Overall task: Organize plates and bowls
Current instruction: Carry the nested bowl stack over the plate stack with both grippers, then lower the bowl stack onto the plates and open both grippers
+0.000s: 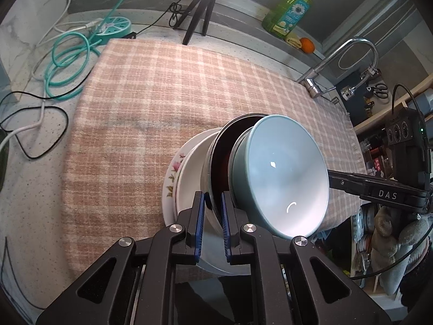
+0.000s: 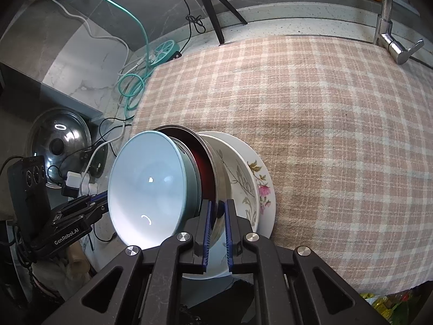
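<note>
Both the left gripper (image 1: 212,211) and right gripper (image 2: 217,216) pinch the steel bowl (image 1: 213,146) rim from opposite sides. The nested pale-blue bowl (image 1: 284,176) could slide out, so the stack wants level, even handling above the checked cloth (image 1: 162,94).

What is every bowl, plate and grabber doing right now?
Blue bowl: nested on top of the stack, tipped on its side.
Steel bowl: under the blue bowl, rim pinched by both grippers.
Flowered plate: bottom of the stack, tilted.
Left gripper: shut on the steel bowl's rim.
Right gripper: shut on the same rim.
</note>
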Motion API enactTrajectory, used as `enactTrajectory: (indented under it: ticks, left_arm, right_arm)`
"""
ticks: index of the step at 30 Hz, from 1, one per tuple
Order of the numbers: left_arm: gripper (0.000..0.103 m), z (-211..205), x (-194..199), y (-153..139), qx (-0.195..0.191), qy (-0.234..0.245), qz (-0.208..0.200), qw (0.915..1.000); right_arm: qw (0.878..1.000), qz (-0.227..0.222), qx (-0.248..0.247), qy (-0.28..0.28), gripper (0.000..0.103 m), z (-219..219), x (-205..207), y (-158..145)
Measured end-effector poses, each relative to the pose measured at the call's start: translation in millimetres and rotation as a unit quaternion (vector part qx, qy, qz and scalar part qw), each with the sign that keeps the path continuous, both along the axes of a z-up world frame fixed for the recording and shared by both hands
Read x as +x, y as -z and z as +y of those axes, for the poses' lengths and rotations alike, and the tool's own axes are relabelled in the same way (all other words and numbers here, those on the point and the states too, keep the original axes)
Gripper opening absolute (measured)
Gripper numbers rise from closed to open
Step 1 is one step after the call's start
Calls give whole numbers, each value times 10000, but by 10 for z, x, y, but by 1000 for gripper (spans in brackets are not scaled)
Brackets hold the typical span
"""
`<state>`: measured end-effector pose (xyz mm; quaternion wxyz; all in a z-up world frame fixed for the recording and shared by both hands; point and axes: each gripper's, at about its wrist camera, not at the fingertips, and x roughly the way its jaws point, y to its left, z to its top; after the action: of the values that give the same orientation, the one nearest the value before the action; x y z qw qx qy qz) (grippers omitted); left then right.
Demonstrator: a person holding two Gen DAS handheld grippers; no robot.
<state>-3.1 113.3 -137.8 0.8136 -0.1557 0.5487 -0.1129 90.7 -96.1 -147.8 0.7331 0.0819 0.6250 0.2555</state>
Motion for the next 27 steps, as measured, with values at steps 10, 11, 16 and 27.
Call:
enactTrajectory:
  ticks: [10,11,16,27]
  left_arm:
    - [14,27,-31,-12,76,68,-55,9999]
    - [14,33,-39,-29,95,49,-75,9999]
    - [23,75,-93,-111,315,-86,-152,9993]
    - [28,135,-325,-292,640,-743,-319,9947]
  right_arm:
    - [9991,-281,-310,-11,17,37,-83,-72]
    - [9992,-285,-288,4,17,18,-85,-83]
    - [9987,-407,-294,61,19,-86,-100,-147]
    - [9954,-926,-241,-15,33,-349,-213,-371]
